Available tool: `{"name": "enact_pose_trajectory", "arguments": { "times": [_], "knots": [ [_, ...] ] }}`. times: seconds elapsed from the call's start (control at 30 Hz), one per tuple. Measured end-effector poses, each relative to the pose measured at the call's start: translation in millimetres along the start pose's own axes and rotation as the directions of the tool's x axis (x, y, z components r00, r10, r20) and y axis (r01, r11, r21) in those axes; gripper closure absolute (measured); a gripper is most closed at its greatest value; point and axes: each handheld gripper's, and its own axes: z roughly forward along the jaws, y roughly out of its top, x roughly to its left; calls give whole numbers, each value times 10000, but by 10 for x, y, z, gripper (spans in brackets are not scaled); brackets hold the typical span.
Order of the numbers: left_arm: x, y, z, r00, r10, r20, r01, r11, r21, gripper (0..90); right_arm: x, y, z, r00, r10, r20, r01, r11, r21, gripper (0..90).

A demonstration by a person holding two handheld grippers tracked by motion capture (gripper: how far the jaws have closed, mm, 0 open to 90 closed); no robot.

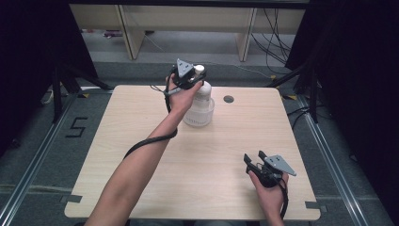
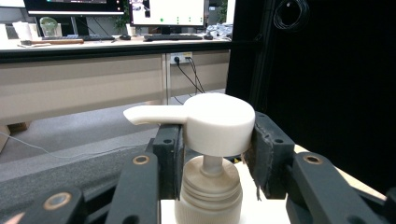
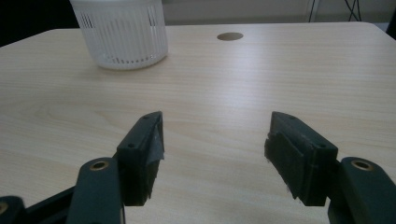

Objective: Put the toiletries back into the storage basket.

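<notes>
The bottle (image 1: 199, 104) stands upright on the table (image 1: 141, 141), toward the far edge and just left of the round hole (image 1: 228, 99). Its long axis runs straight up, so the pump head (image 2: 212, 122) is its highest part. The left gripper (image 1: 192, 79) sits at that top and is the one on the job — in the left gripper view its jaws close on the two sides of the pump head, pads touching it, with the spout sticking out to one side past a jaw and the ribbed collar (image 2: 210, 186) directly below. Since the grip lies across the vertical axis, my guess is that the coming move is a press down along the axis or a turn about it; either way the bottle's base has nothing steadying it. The right gripper (image 1: 256, 157) is well apart, near the table's near edge on the hole's side, jaws spread wide and empty. In its own view the bottle's ribbed base (image 3: 122, 32) lies ahead and to one side.
</notes>
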Motion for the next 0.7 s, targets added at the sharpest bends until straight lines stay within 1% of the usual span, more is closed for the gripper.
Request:
{"name": "enact_pose_trajectory", "arguments": {
  "times": [0.1, 0.13, 0.17, 0.2, 0.27, 0.4, 0.47, 0.5, 0.53, 0.57, 0.6, 0.7],
  "knots": [
    [-8, -15, 2, 10000, -20, 6, 20, 10000, 59, 589, -15, 2, 4, 9999, -117, -13, 117, 9999, -52, 372],
    [-13, -24, 2, 10000, -45, 10, 45, 10000, 82, 589, -12, 1, 5, 10000, -73, -14, 73, 9999, -74, 372],
    [-12, -27, 1, 10000, -33, 7, 33, 9999, 114, 589, -11, -2, 11, 9999, -21, -109, 19, 9999, -130, 372],
    [-12, -32, 3, 10000, -5, -2, 5, 9999, 107, 589, -21, -2, 13, 9998, -201, -67, 200, 9997, -125, 372],
    [-19, -42, 7, 10000, -33, 3, 33, 10000, 79, 588, -3, 0, 2, 10000, -28, -65, 28, 10000, -14, 372],
    [-18, -44, 5, 10000, -67, 9, 66, 9999, 93, 588, -6, 0, 1, 10000, -39, -5, 39, 10000, -25, 372],
    [-11, -49, 2, 10000, -60, -31, 60, 10000, 61, 588, -20, 0, 7, 9998, -182, -76, 182, 9998, -75, 372],
    [-7, -54, 0, 10000, -26, -50, 26, 10000, 31, 588, -5, -1, 4, 10000, -42, -63, 42, 10000, -25, 372],
    [-7, -57, -2, 10000, -70, -58, 70, 10000, 15, 587, -37, 1, 19, 9986, -527, 38, 527, 9985, -152, 372],
    [-1, -57, -5, 10000, -28, -73, 28, 10000, 7, 587, -35, 2, 21, 9987, -513, 62, 514, 9986, -145, 372],
    [2, -55, -11, 10000, 24, -85, -23, 10000, 33, 586, -34, 5, 11, 9989, -467, -31, 467, 9988, -124, 371],
    [1, -55, -24, 10000, -8, -100, 9, 10000, 89, 584, -29, 4, 11, 9989, -469, -14, 469, 9988, -161, 371]
  ]
}}
